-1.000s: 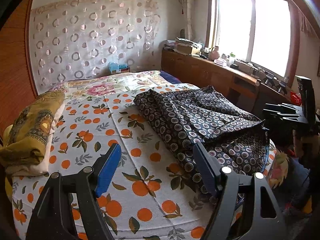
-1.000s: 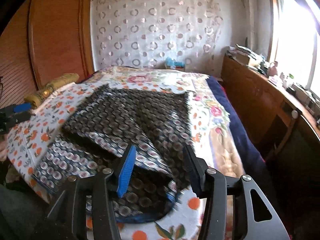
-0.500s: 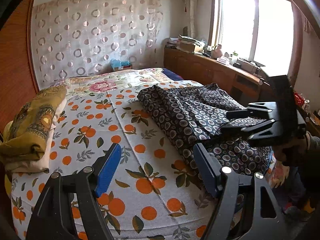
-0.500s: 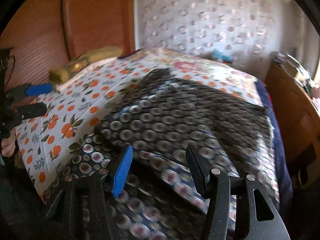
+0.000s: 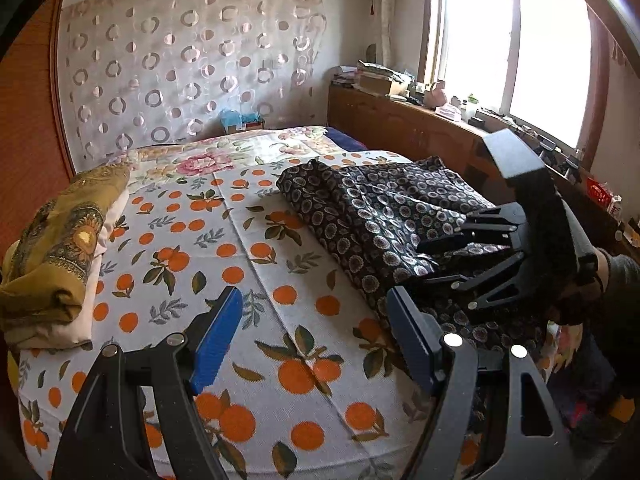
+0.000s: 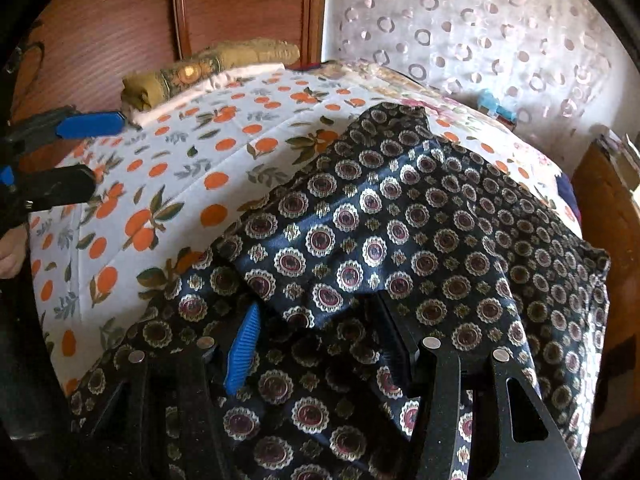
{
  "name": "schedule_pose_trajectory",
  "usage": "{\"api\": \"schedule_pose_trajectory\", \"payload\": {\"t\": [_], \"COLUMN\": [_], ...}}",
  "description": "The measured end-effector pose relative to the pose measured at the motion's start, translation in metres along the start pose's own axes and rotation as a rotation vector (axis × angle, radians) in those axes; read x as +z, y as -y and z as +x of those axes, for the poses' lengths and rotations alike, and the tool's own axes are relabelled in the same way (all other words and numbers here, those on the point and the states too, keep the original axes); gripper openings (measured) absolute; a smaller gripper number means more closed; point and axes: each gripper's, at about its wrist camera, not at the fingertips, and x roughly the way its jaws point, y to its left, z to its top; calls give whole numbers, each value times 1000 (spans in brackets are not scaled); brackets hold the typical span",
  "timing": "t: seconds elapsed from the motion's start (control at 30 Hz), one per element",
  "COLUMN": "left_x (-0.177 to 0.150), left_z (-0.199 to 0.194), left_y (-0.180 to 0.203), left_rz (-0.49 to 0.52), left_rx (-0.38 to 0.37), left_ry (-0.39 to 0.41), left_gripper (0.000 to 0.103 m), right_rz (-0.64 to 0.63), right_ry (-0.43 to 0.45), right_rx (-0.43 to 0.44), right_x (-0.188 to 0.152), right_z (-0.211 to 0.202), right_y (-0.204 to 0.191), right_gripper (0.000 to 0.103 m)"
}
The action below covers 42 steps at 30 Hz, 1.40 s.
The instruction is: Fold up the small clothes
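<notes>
A dark navy garment with round medallion print (image 5: 372, 216) lies partly folded on the right side of the bed, its near end hanging over the bed's edge. In the right wrist view the garment (image 6: 400, 216) fills the frame. My right gripper (image 6: 316, 336) is open, its fingers pushed against a folded flap's near corner, with cloth between them; it also shows in the left wrist view (image 5: 460, 256). My left gripper (image 5: 316, 332) is open and empty above the orange-print sheet, left of the garment; it shows in the right wrist view (image 6: 68, 156) at far left.
The bed carries an orange-print sheet (image 5: 192, 248) and a floral one (image 5: 208, 160) behind it. A folded mustard-yellow cloth on a white pillow (image 5: 52, 248) lies at the left edge. A cluttered wooden cabinet (image 5: 420, 128) runs under the window at right. A blue box (image 5: 240, 120) stands by the curtain.
My right gripper has swung left and moved down into the garment, its fingers now reaching in at the folded flap. My left gripper has stayed nearly still.
</notes>
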Motion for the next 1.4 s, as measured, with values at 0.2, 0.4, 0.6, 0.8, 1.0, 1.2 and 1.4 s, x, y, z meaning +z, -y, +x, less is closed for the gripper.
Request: {"api": "schedule_pose_trajectory", "payload": {"t": [0.2, 0.4, 0.6, 0.8, 1.0, 1.2, 1.4], "left_x": [16, 32, 50, 67, 76, 71, 66], "left_z": [14, 34, 69, 103, 127, 141, 144], "left_y": [0, -2, -6, -6, -7, -9, -8], "left_rz": [13, 25, 37, 58, 74, 63, 54], "left_rx": [-6, -15, -30, -52, -74, -97, -107], "left_ry": [-13, -33, -76, -117, -146, -182, -207], "left_gripper": [75, 75, 75, 75, 75, 75, 75], "right_rz": [32, 110, 180, 267, 354, 386, 383], "right_ry": [36, 126, 198, 164, 118, 93, 66], "right_rx": [-5, 7, -35, -97, -124, -101, -111], "right_x": [-7, -4, 5, 3, 16, 31, 35], "right_z": [-7, -35, -63, -56, -35, -22, -11], "right_y": [14, 44, 92, 143, 166, 172, 183], "right_gripper": [10, 8, 8, 8, 26, 40, 40]}}
